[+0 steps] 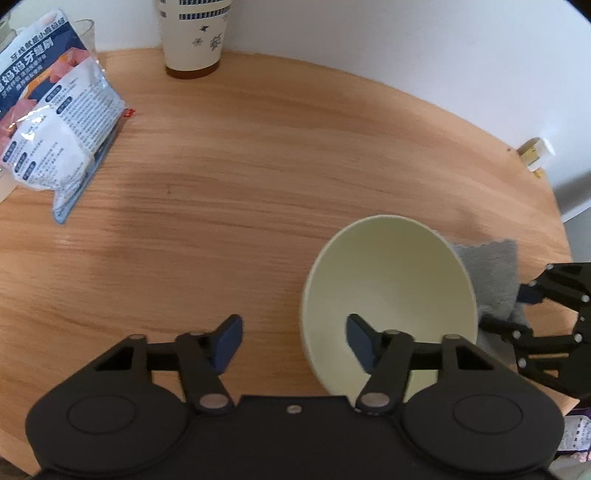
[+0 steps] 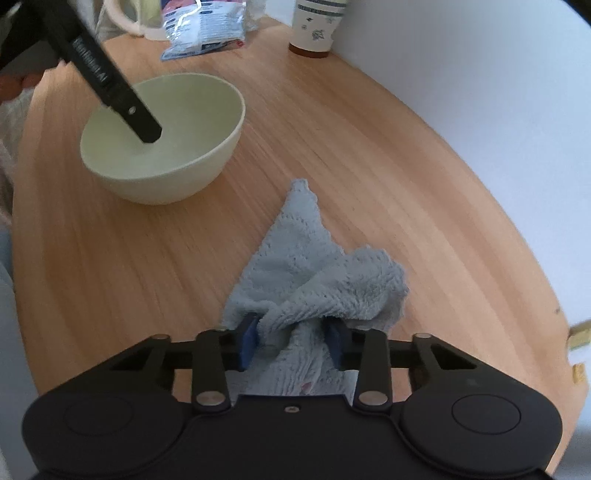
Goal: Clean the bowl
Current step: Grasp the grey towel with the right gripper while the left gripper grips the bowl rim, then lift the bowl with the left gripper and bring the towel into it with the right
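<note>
Gripping a bunched fold of the grey cloth (image 2: 314, 280), the right tongs (image 2: 293, 343) are clamped on it from both sides, with the rest of the cloth spread on the wooden worktop (image 2: 388, 155) ahead of them. We take the pale green bowl (image 2: 166, 147) as our landmark: it stands upright on the worktop, and the cloth lies near it but apart from it, on the side nearer the right tongs. The left tongs (image 1: 293, 341) are spread wide and grip nothing; one blue-padded finger (image 1: 360, 343) sits over the bowl's interior and the other outside the rim (in the right wrist view, one black finger reaches down into the bowl). We cannot tell whether that finger touches the inner wall. Beyond the bowl, by the white wall, stand a paper cup (image 1: 194, 35) and a printed plastic packet (image 1: 55, 110), both well apart from it.
</note>
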Tool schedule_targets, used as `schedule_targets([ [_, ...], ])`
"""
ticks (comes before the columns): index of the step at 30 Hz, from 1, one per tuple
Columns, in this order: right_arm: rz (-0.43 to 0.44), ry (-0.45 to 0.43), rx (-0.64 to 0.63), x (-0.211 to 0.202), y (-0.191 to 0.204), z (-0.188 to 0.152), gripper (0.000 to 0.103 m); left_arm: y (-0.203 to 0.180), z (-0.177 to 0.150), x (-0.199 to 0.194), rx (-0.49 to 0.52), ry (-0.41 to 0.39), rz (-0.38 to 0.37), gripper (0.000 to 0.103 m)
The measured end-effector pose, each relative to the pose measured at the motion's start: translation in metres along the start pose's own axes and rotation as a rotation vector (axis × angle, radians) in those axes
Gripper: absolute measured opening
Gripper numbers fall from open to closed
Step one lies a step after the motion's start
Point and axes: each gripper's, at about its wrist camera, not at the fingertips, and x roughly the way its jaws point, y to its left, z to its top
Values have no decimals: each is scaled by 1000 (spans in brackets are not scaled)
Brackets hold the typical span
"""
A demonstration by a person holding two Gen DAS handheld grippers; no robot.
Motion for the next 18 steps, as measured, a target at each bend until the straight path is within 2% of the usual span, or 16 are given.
schedule_targets([
  [6,11,-24,105,-10,-12,1,21,-2,-3,-2,-17,-1,-28,45],
  [9,27,-55,184,-18,-21,1,20,-2,-3,-4,-11,-3,-38,18],
  [12,44,-99,251,-28,-21,5,20,2,-4,-4,-17,-2,-46,17],
  [16,81,-200,294,-54,-19,13,20,5,-4,0,-16,-5,-60,16],
  [18,131,-263,318,-67,-16,23,20,6,-5,1,-1,0,-69,14],
])
